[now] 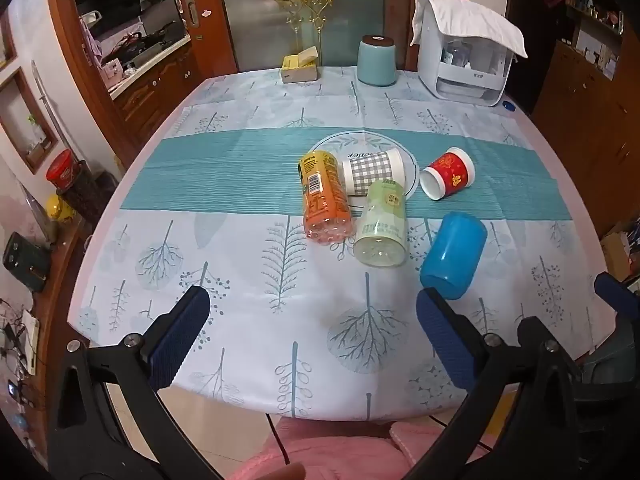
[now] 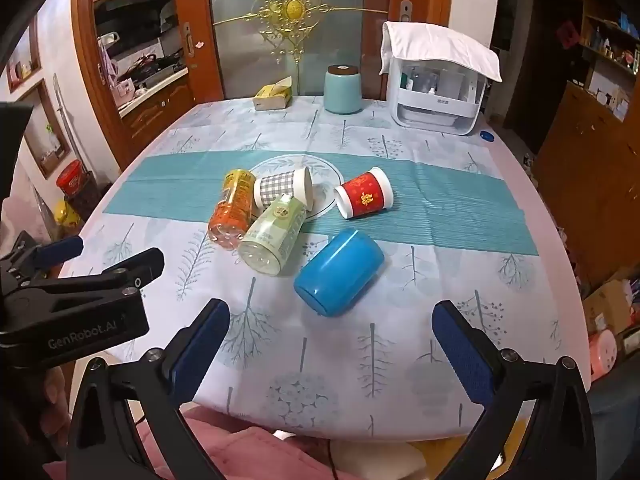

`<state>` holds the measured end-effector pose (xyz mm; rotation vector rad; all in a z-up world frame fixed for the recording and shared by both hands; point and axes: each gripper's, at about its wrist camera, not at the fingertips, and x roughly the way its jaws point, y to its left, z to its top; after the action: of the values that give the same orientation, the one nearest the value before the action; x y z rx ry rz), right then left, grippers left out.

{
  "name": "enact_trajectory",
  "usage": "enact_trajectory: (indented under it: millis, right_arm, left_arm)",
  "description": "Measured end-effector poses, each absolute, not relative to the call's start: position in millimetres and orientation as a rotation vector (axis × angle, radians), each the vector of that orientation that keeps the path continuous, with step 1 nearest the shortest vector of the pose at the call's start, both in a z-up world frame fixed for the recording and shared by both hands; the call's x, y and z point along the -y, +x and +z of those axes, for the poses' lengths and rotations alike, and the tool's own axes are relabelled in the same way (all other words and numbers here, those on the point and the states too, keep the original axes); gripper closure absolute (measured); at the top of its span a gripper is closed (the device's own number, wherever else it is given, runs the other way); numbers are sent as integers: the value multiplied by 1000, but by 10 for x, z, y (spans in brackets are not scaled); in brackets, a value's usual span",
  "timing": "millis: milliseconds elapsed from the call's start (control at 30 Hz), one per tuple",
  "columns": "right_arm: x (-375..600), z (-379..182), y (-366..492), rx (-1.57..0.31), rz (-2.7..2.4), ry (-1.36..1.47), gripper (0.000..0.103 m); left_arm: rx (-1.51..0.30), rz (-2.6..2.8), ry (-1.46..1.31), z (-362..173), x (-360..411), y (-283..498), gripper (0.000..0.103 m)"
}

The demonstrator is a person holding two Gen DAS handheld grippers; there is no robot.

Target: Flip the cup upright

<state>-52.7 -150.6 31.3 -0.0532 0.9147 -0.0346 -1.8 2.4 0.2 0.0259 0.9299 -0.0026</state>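
A: Well, start big. What fills the view?

B: A table point(image 2: 532, 184) under a pale cloth printed with trees, with a teal band running across the middle. At the far edge stands a white storage box point(image 2: 436, 98) with a white towel point(image 2: 440, 46) draped over its top, and beside it a light teal canister point(image 2: 343, 90) with a brown lid, upright.

A: And the grippers?

B: Both hover over the near edge. The left gripper point(image 1: 312, 320) has its blue-padded fingers spread wide, nothing between them. The right gripper point(image 2: 330, 334) is the same: fingers apart, gripping nothing. In the right wrist view the left one also shows at the left edge.

A: Where is the cup?

B: The blue cup point(image 2: 339, 272) lies on its side on the pale cloth, just below the teal band, nearest the right gripper and ahead of its fingers. Neither gripper touches it.

A: What else is lying around?

B: An orange bottle point(image 1: 324, 200) and a pale green bottle point(image 1: 382, 226), both on their sides, side by side. Behind them a grey checked cup point(image 1: 374, 172) lies tipped on a round white plate point(image 1: 412, 160), touching both bottles. A red paper cup point(image 1: 448, 174) lies on the teal band, apart from the rest. A small yellow box point(image 1: 298, 66) sits at the far edge.
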Motion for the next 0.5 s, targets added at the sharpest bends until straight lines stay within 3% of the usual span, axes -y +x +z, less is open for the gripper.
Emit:
enact_trajectory:
  millis: [500]
  right_arm:
    - [1455,310,-502,-917,11,-62,0]
  left_arm:
    - [-936,21,70,104,5,2,0]
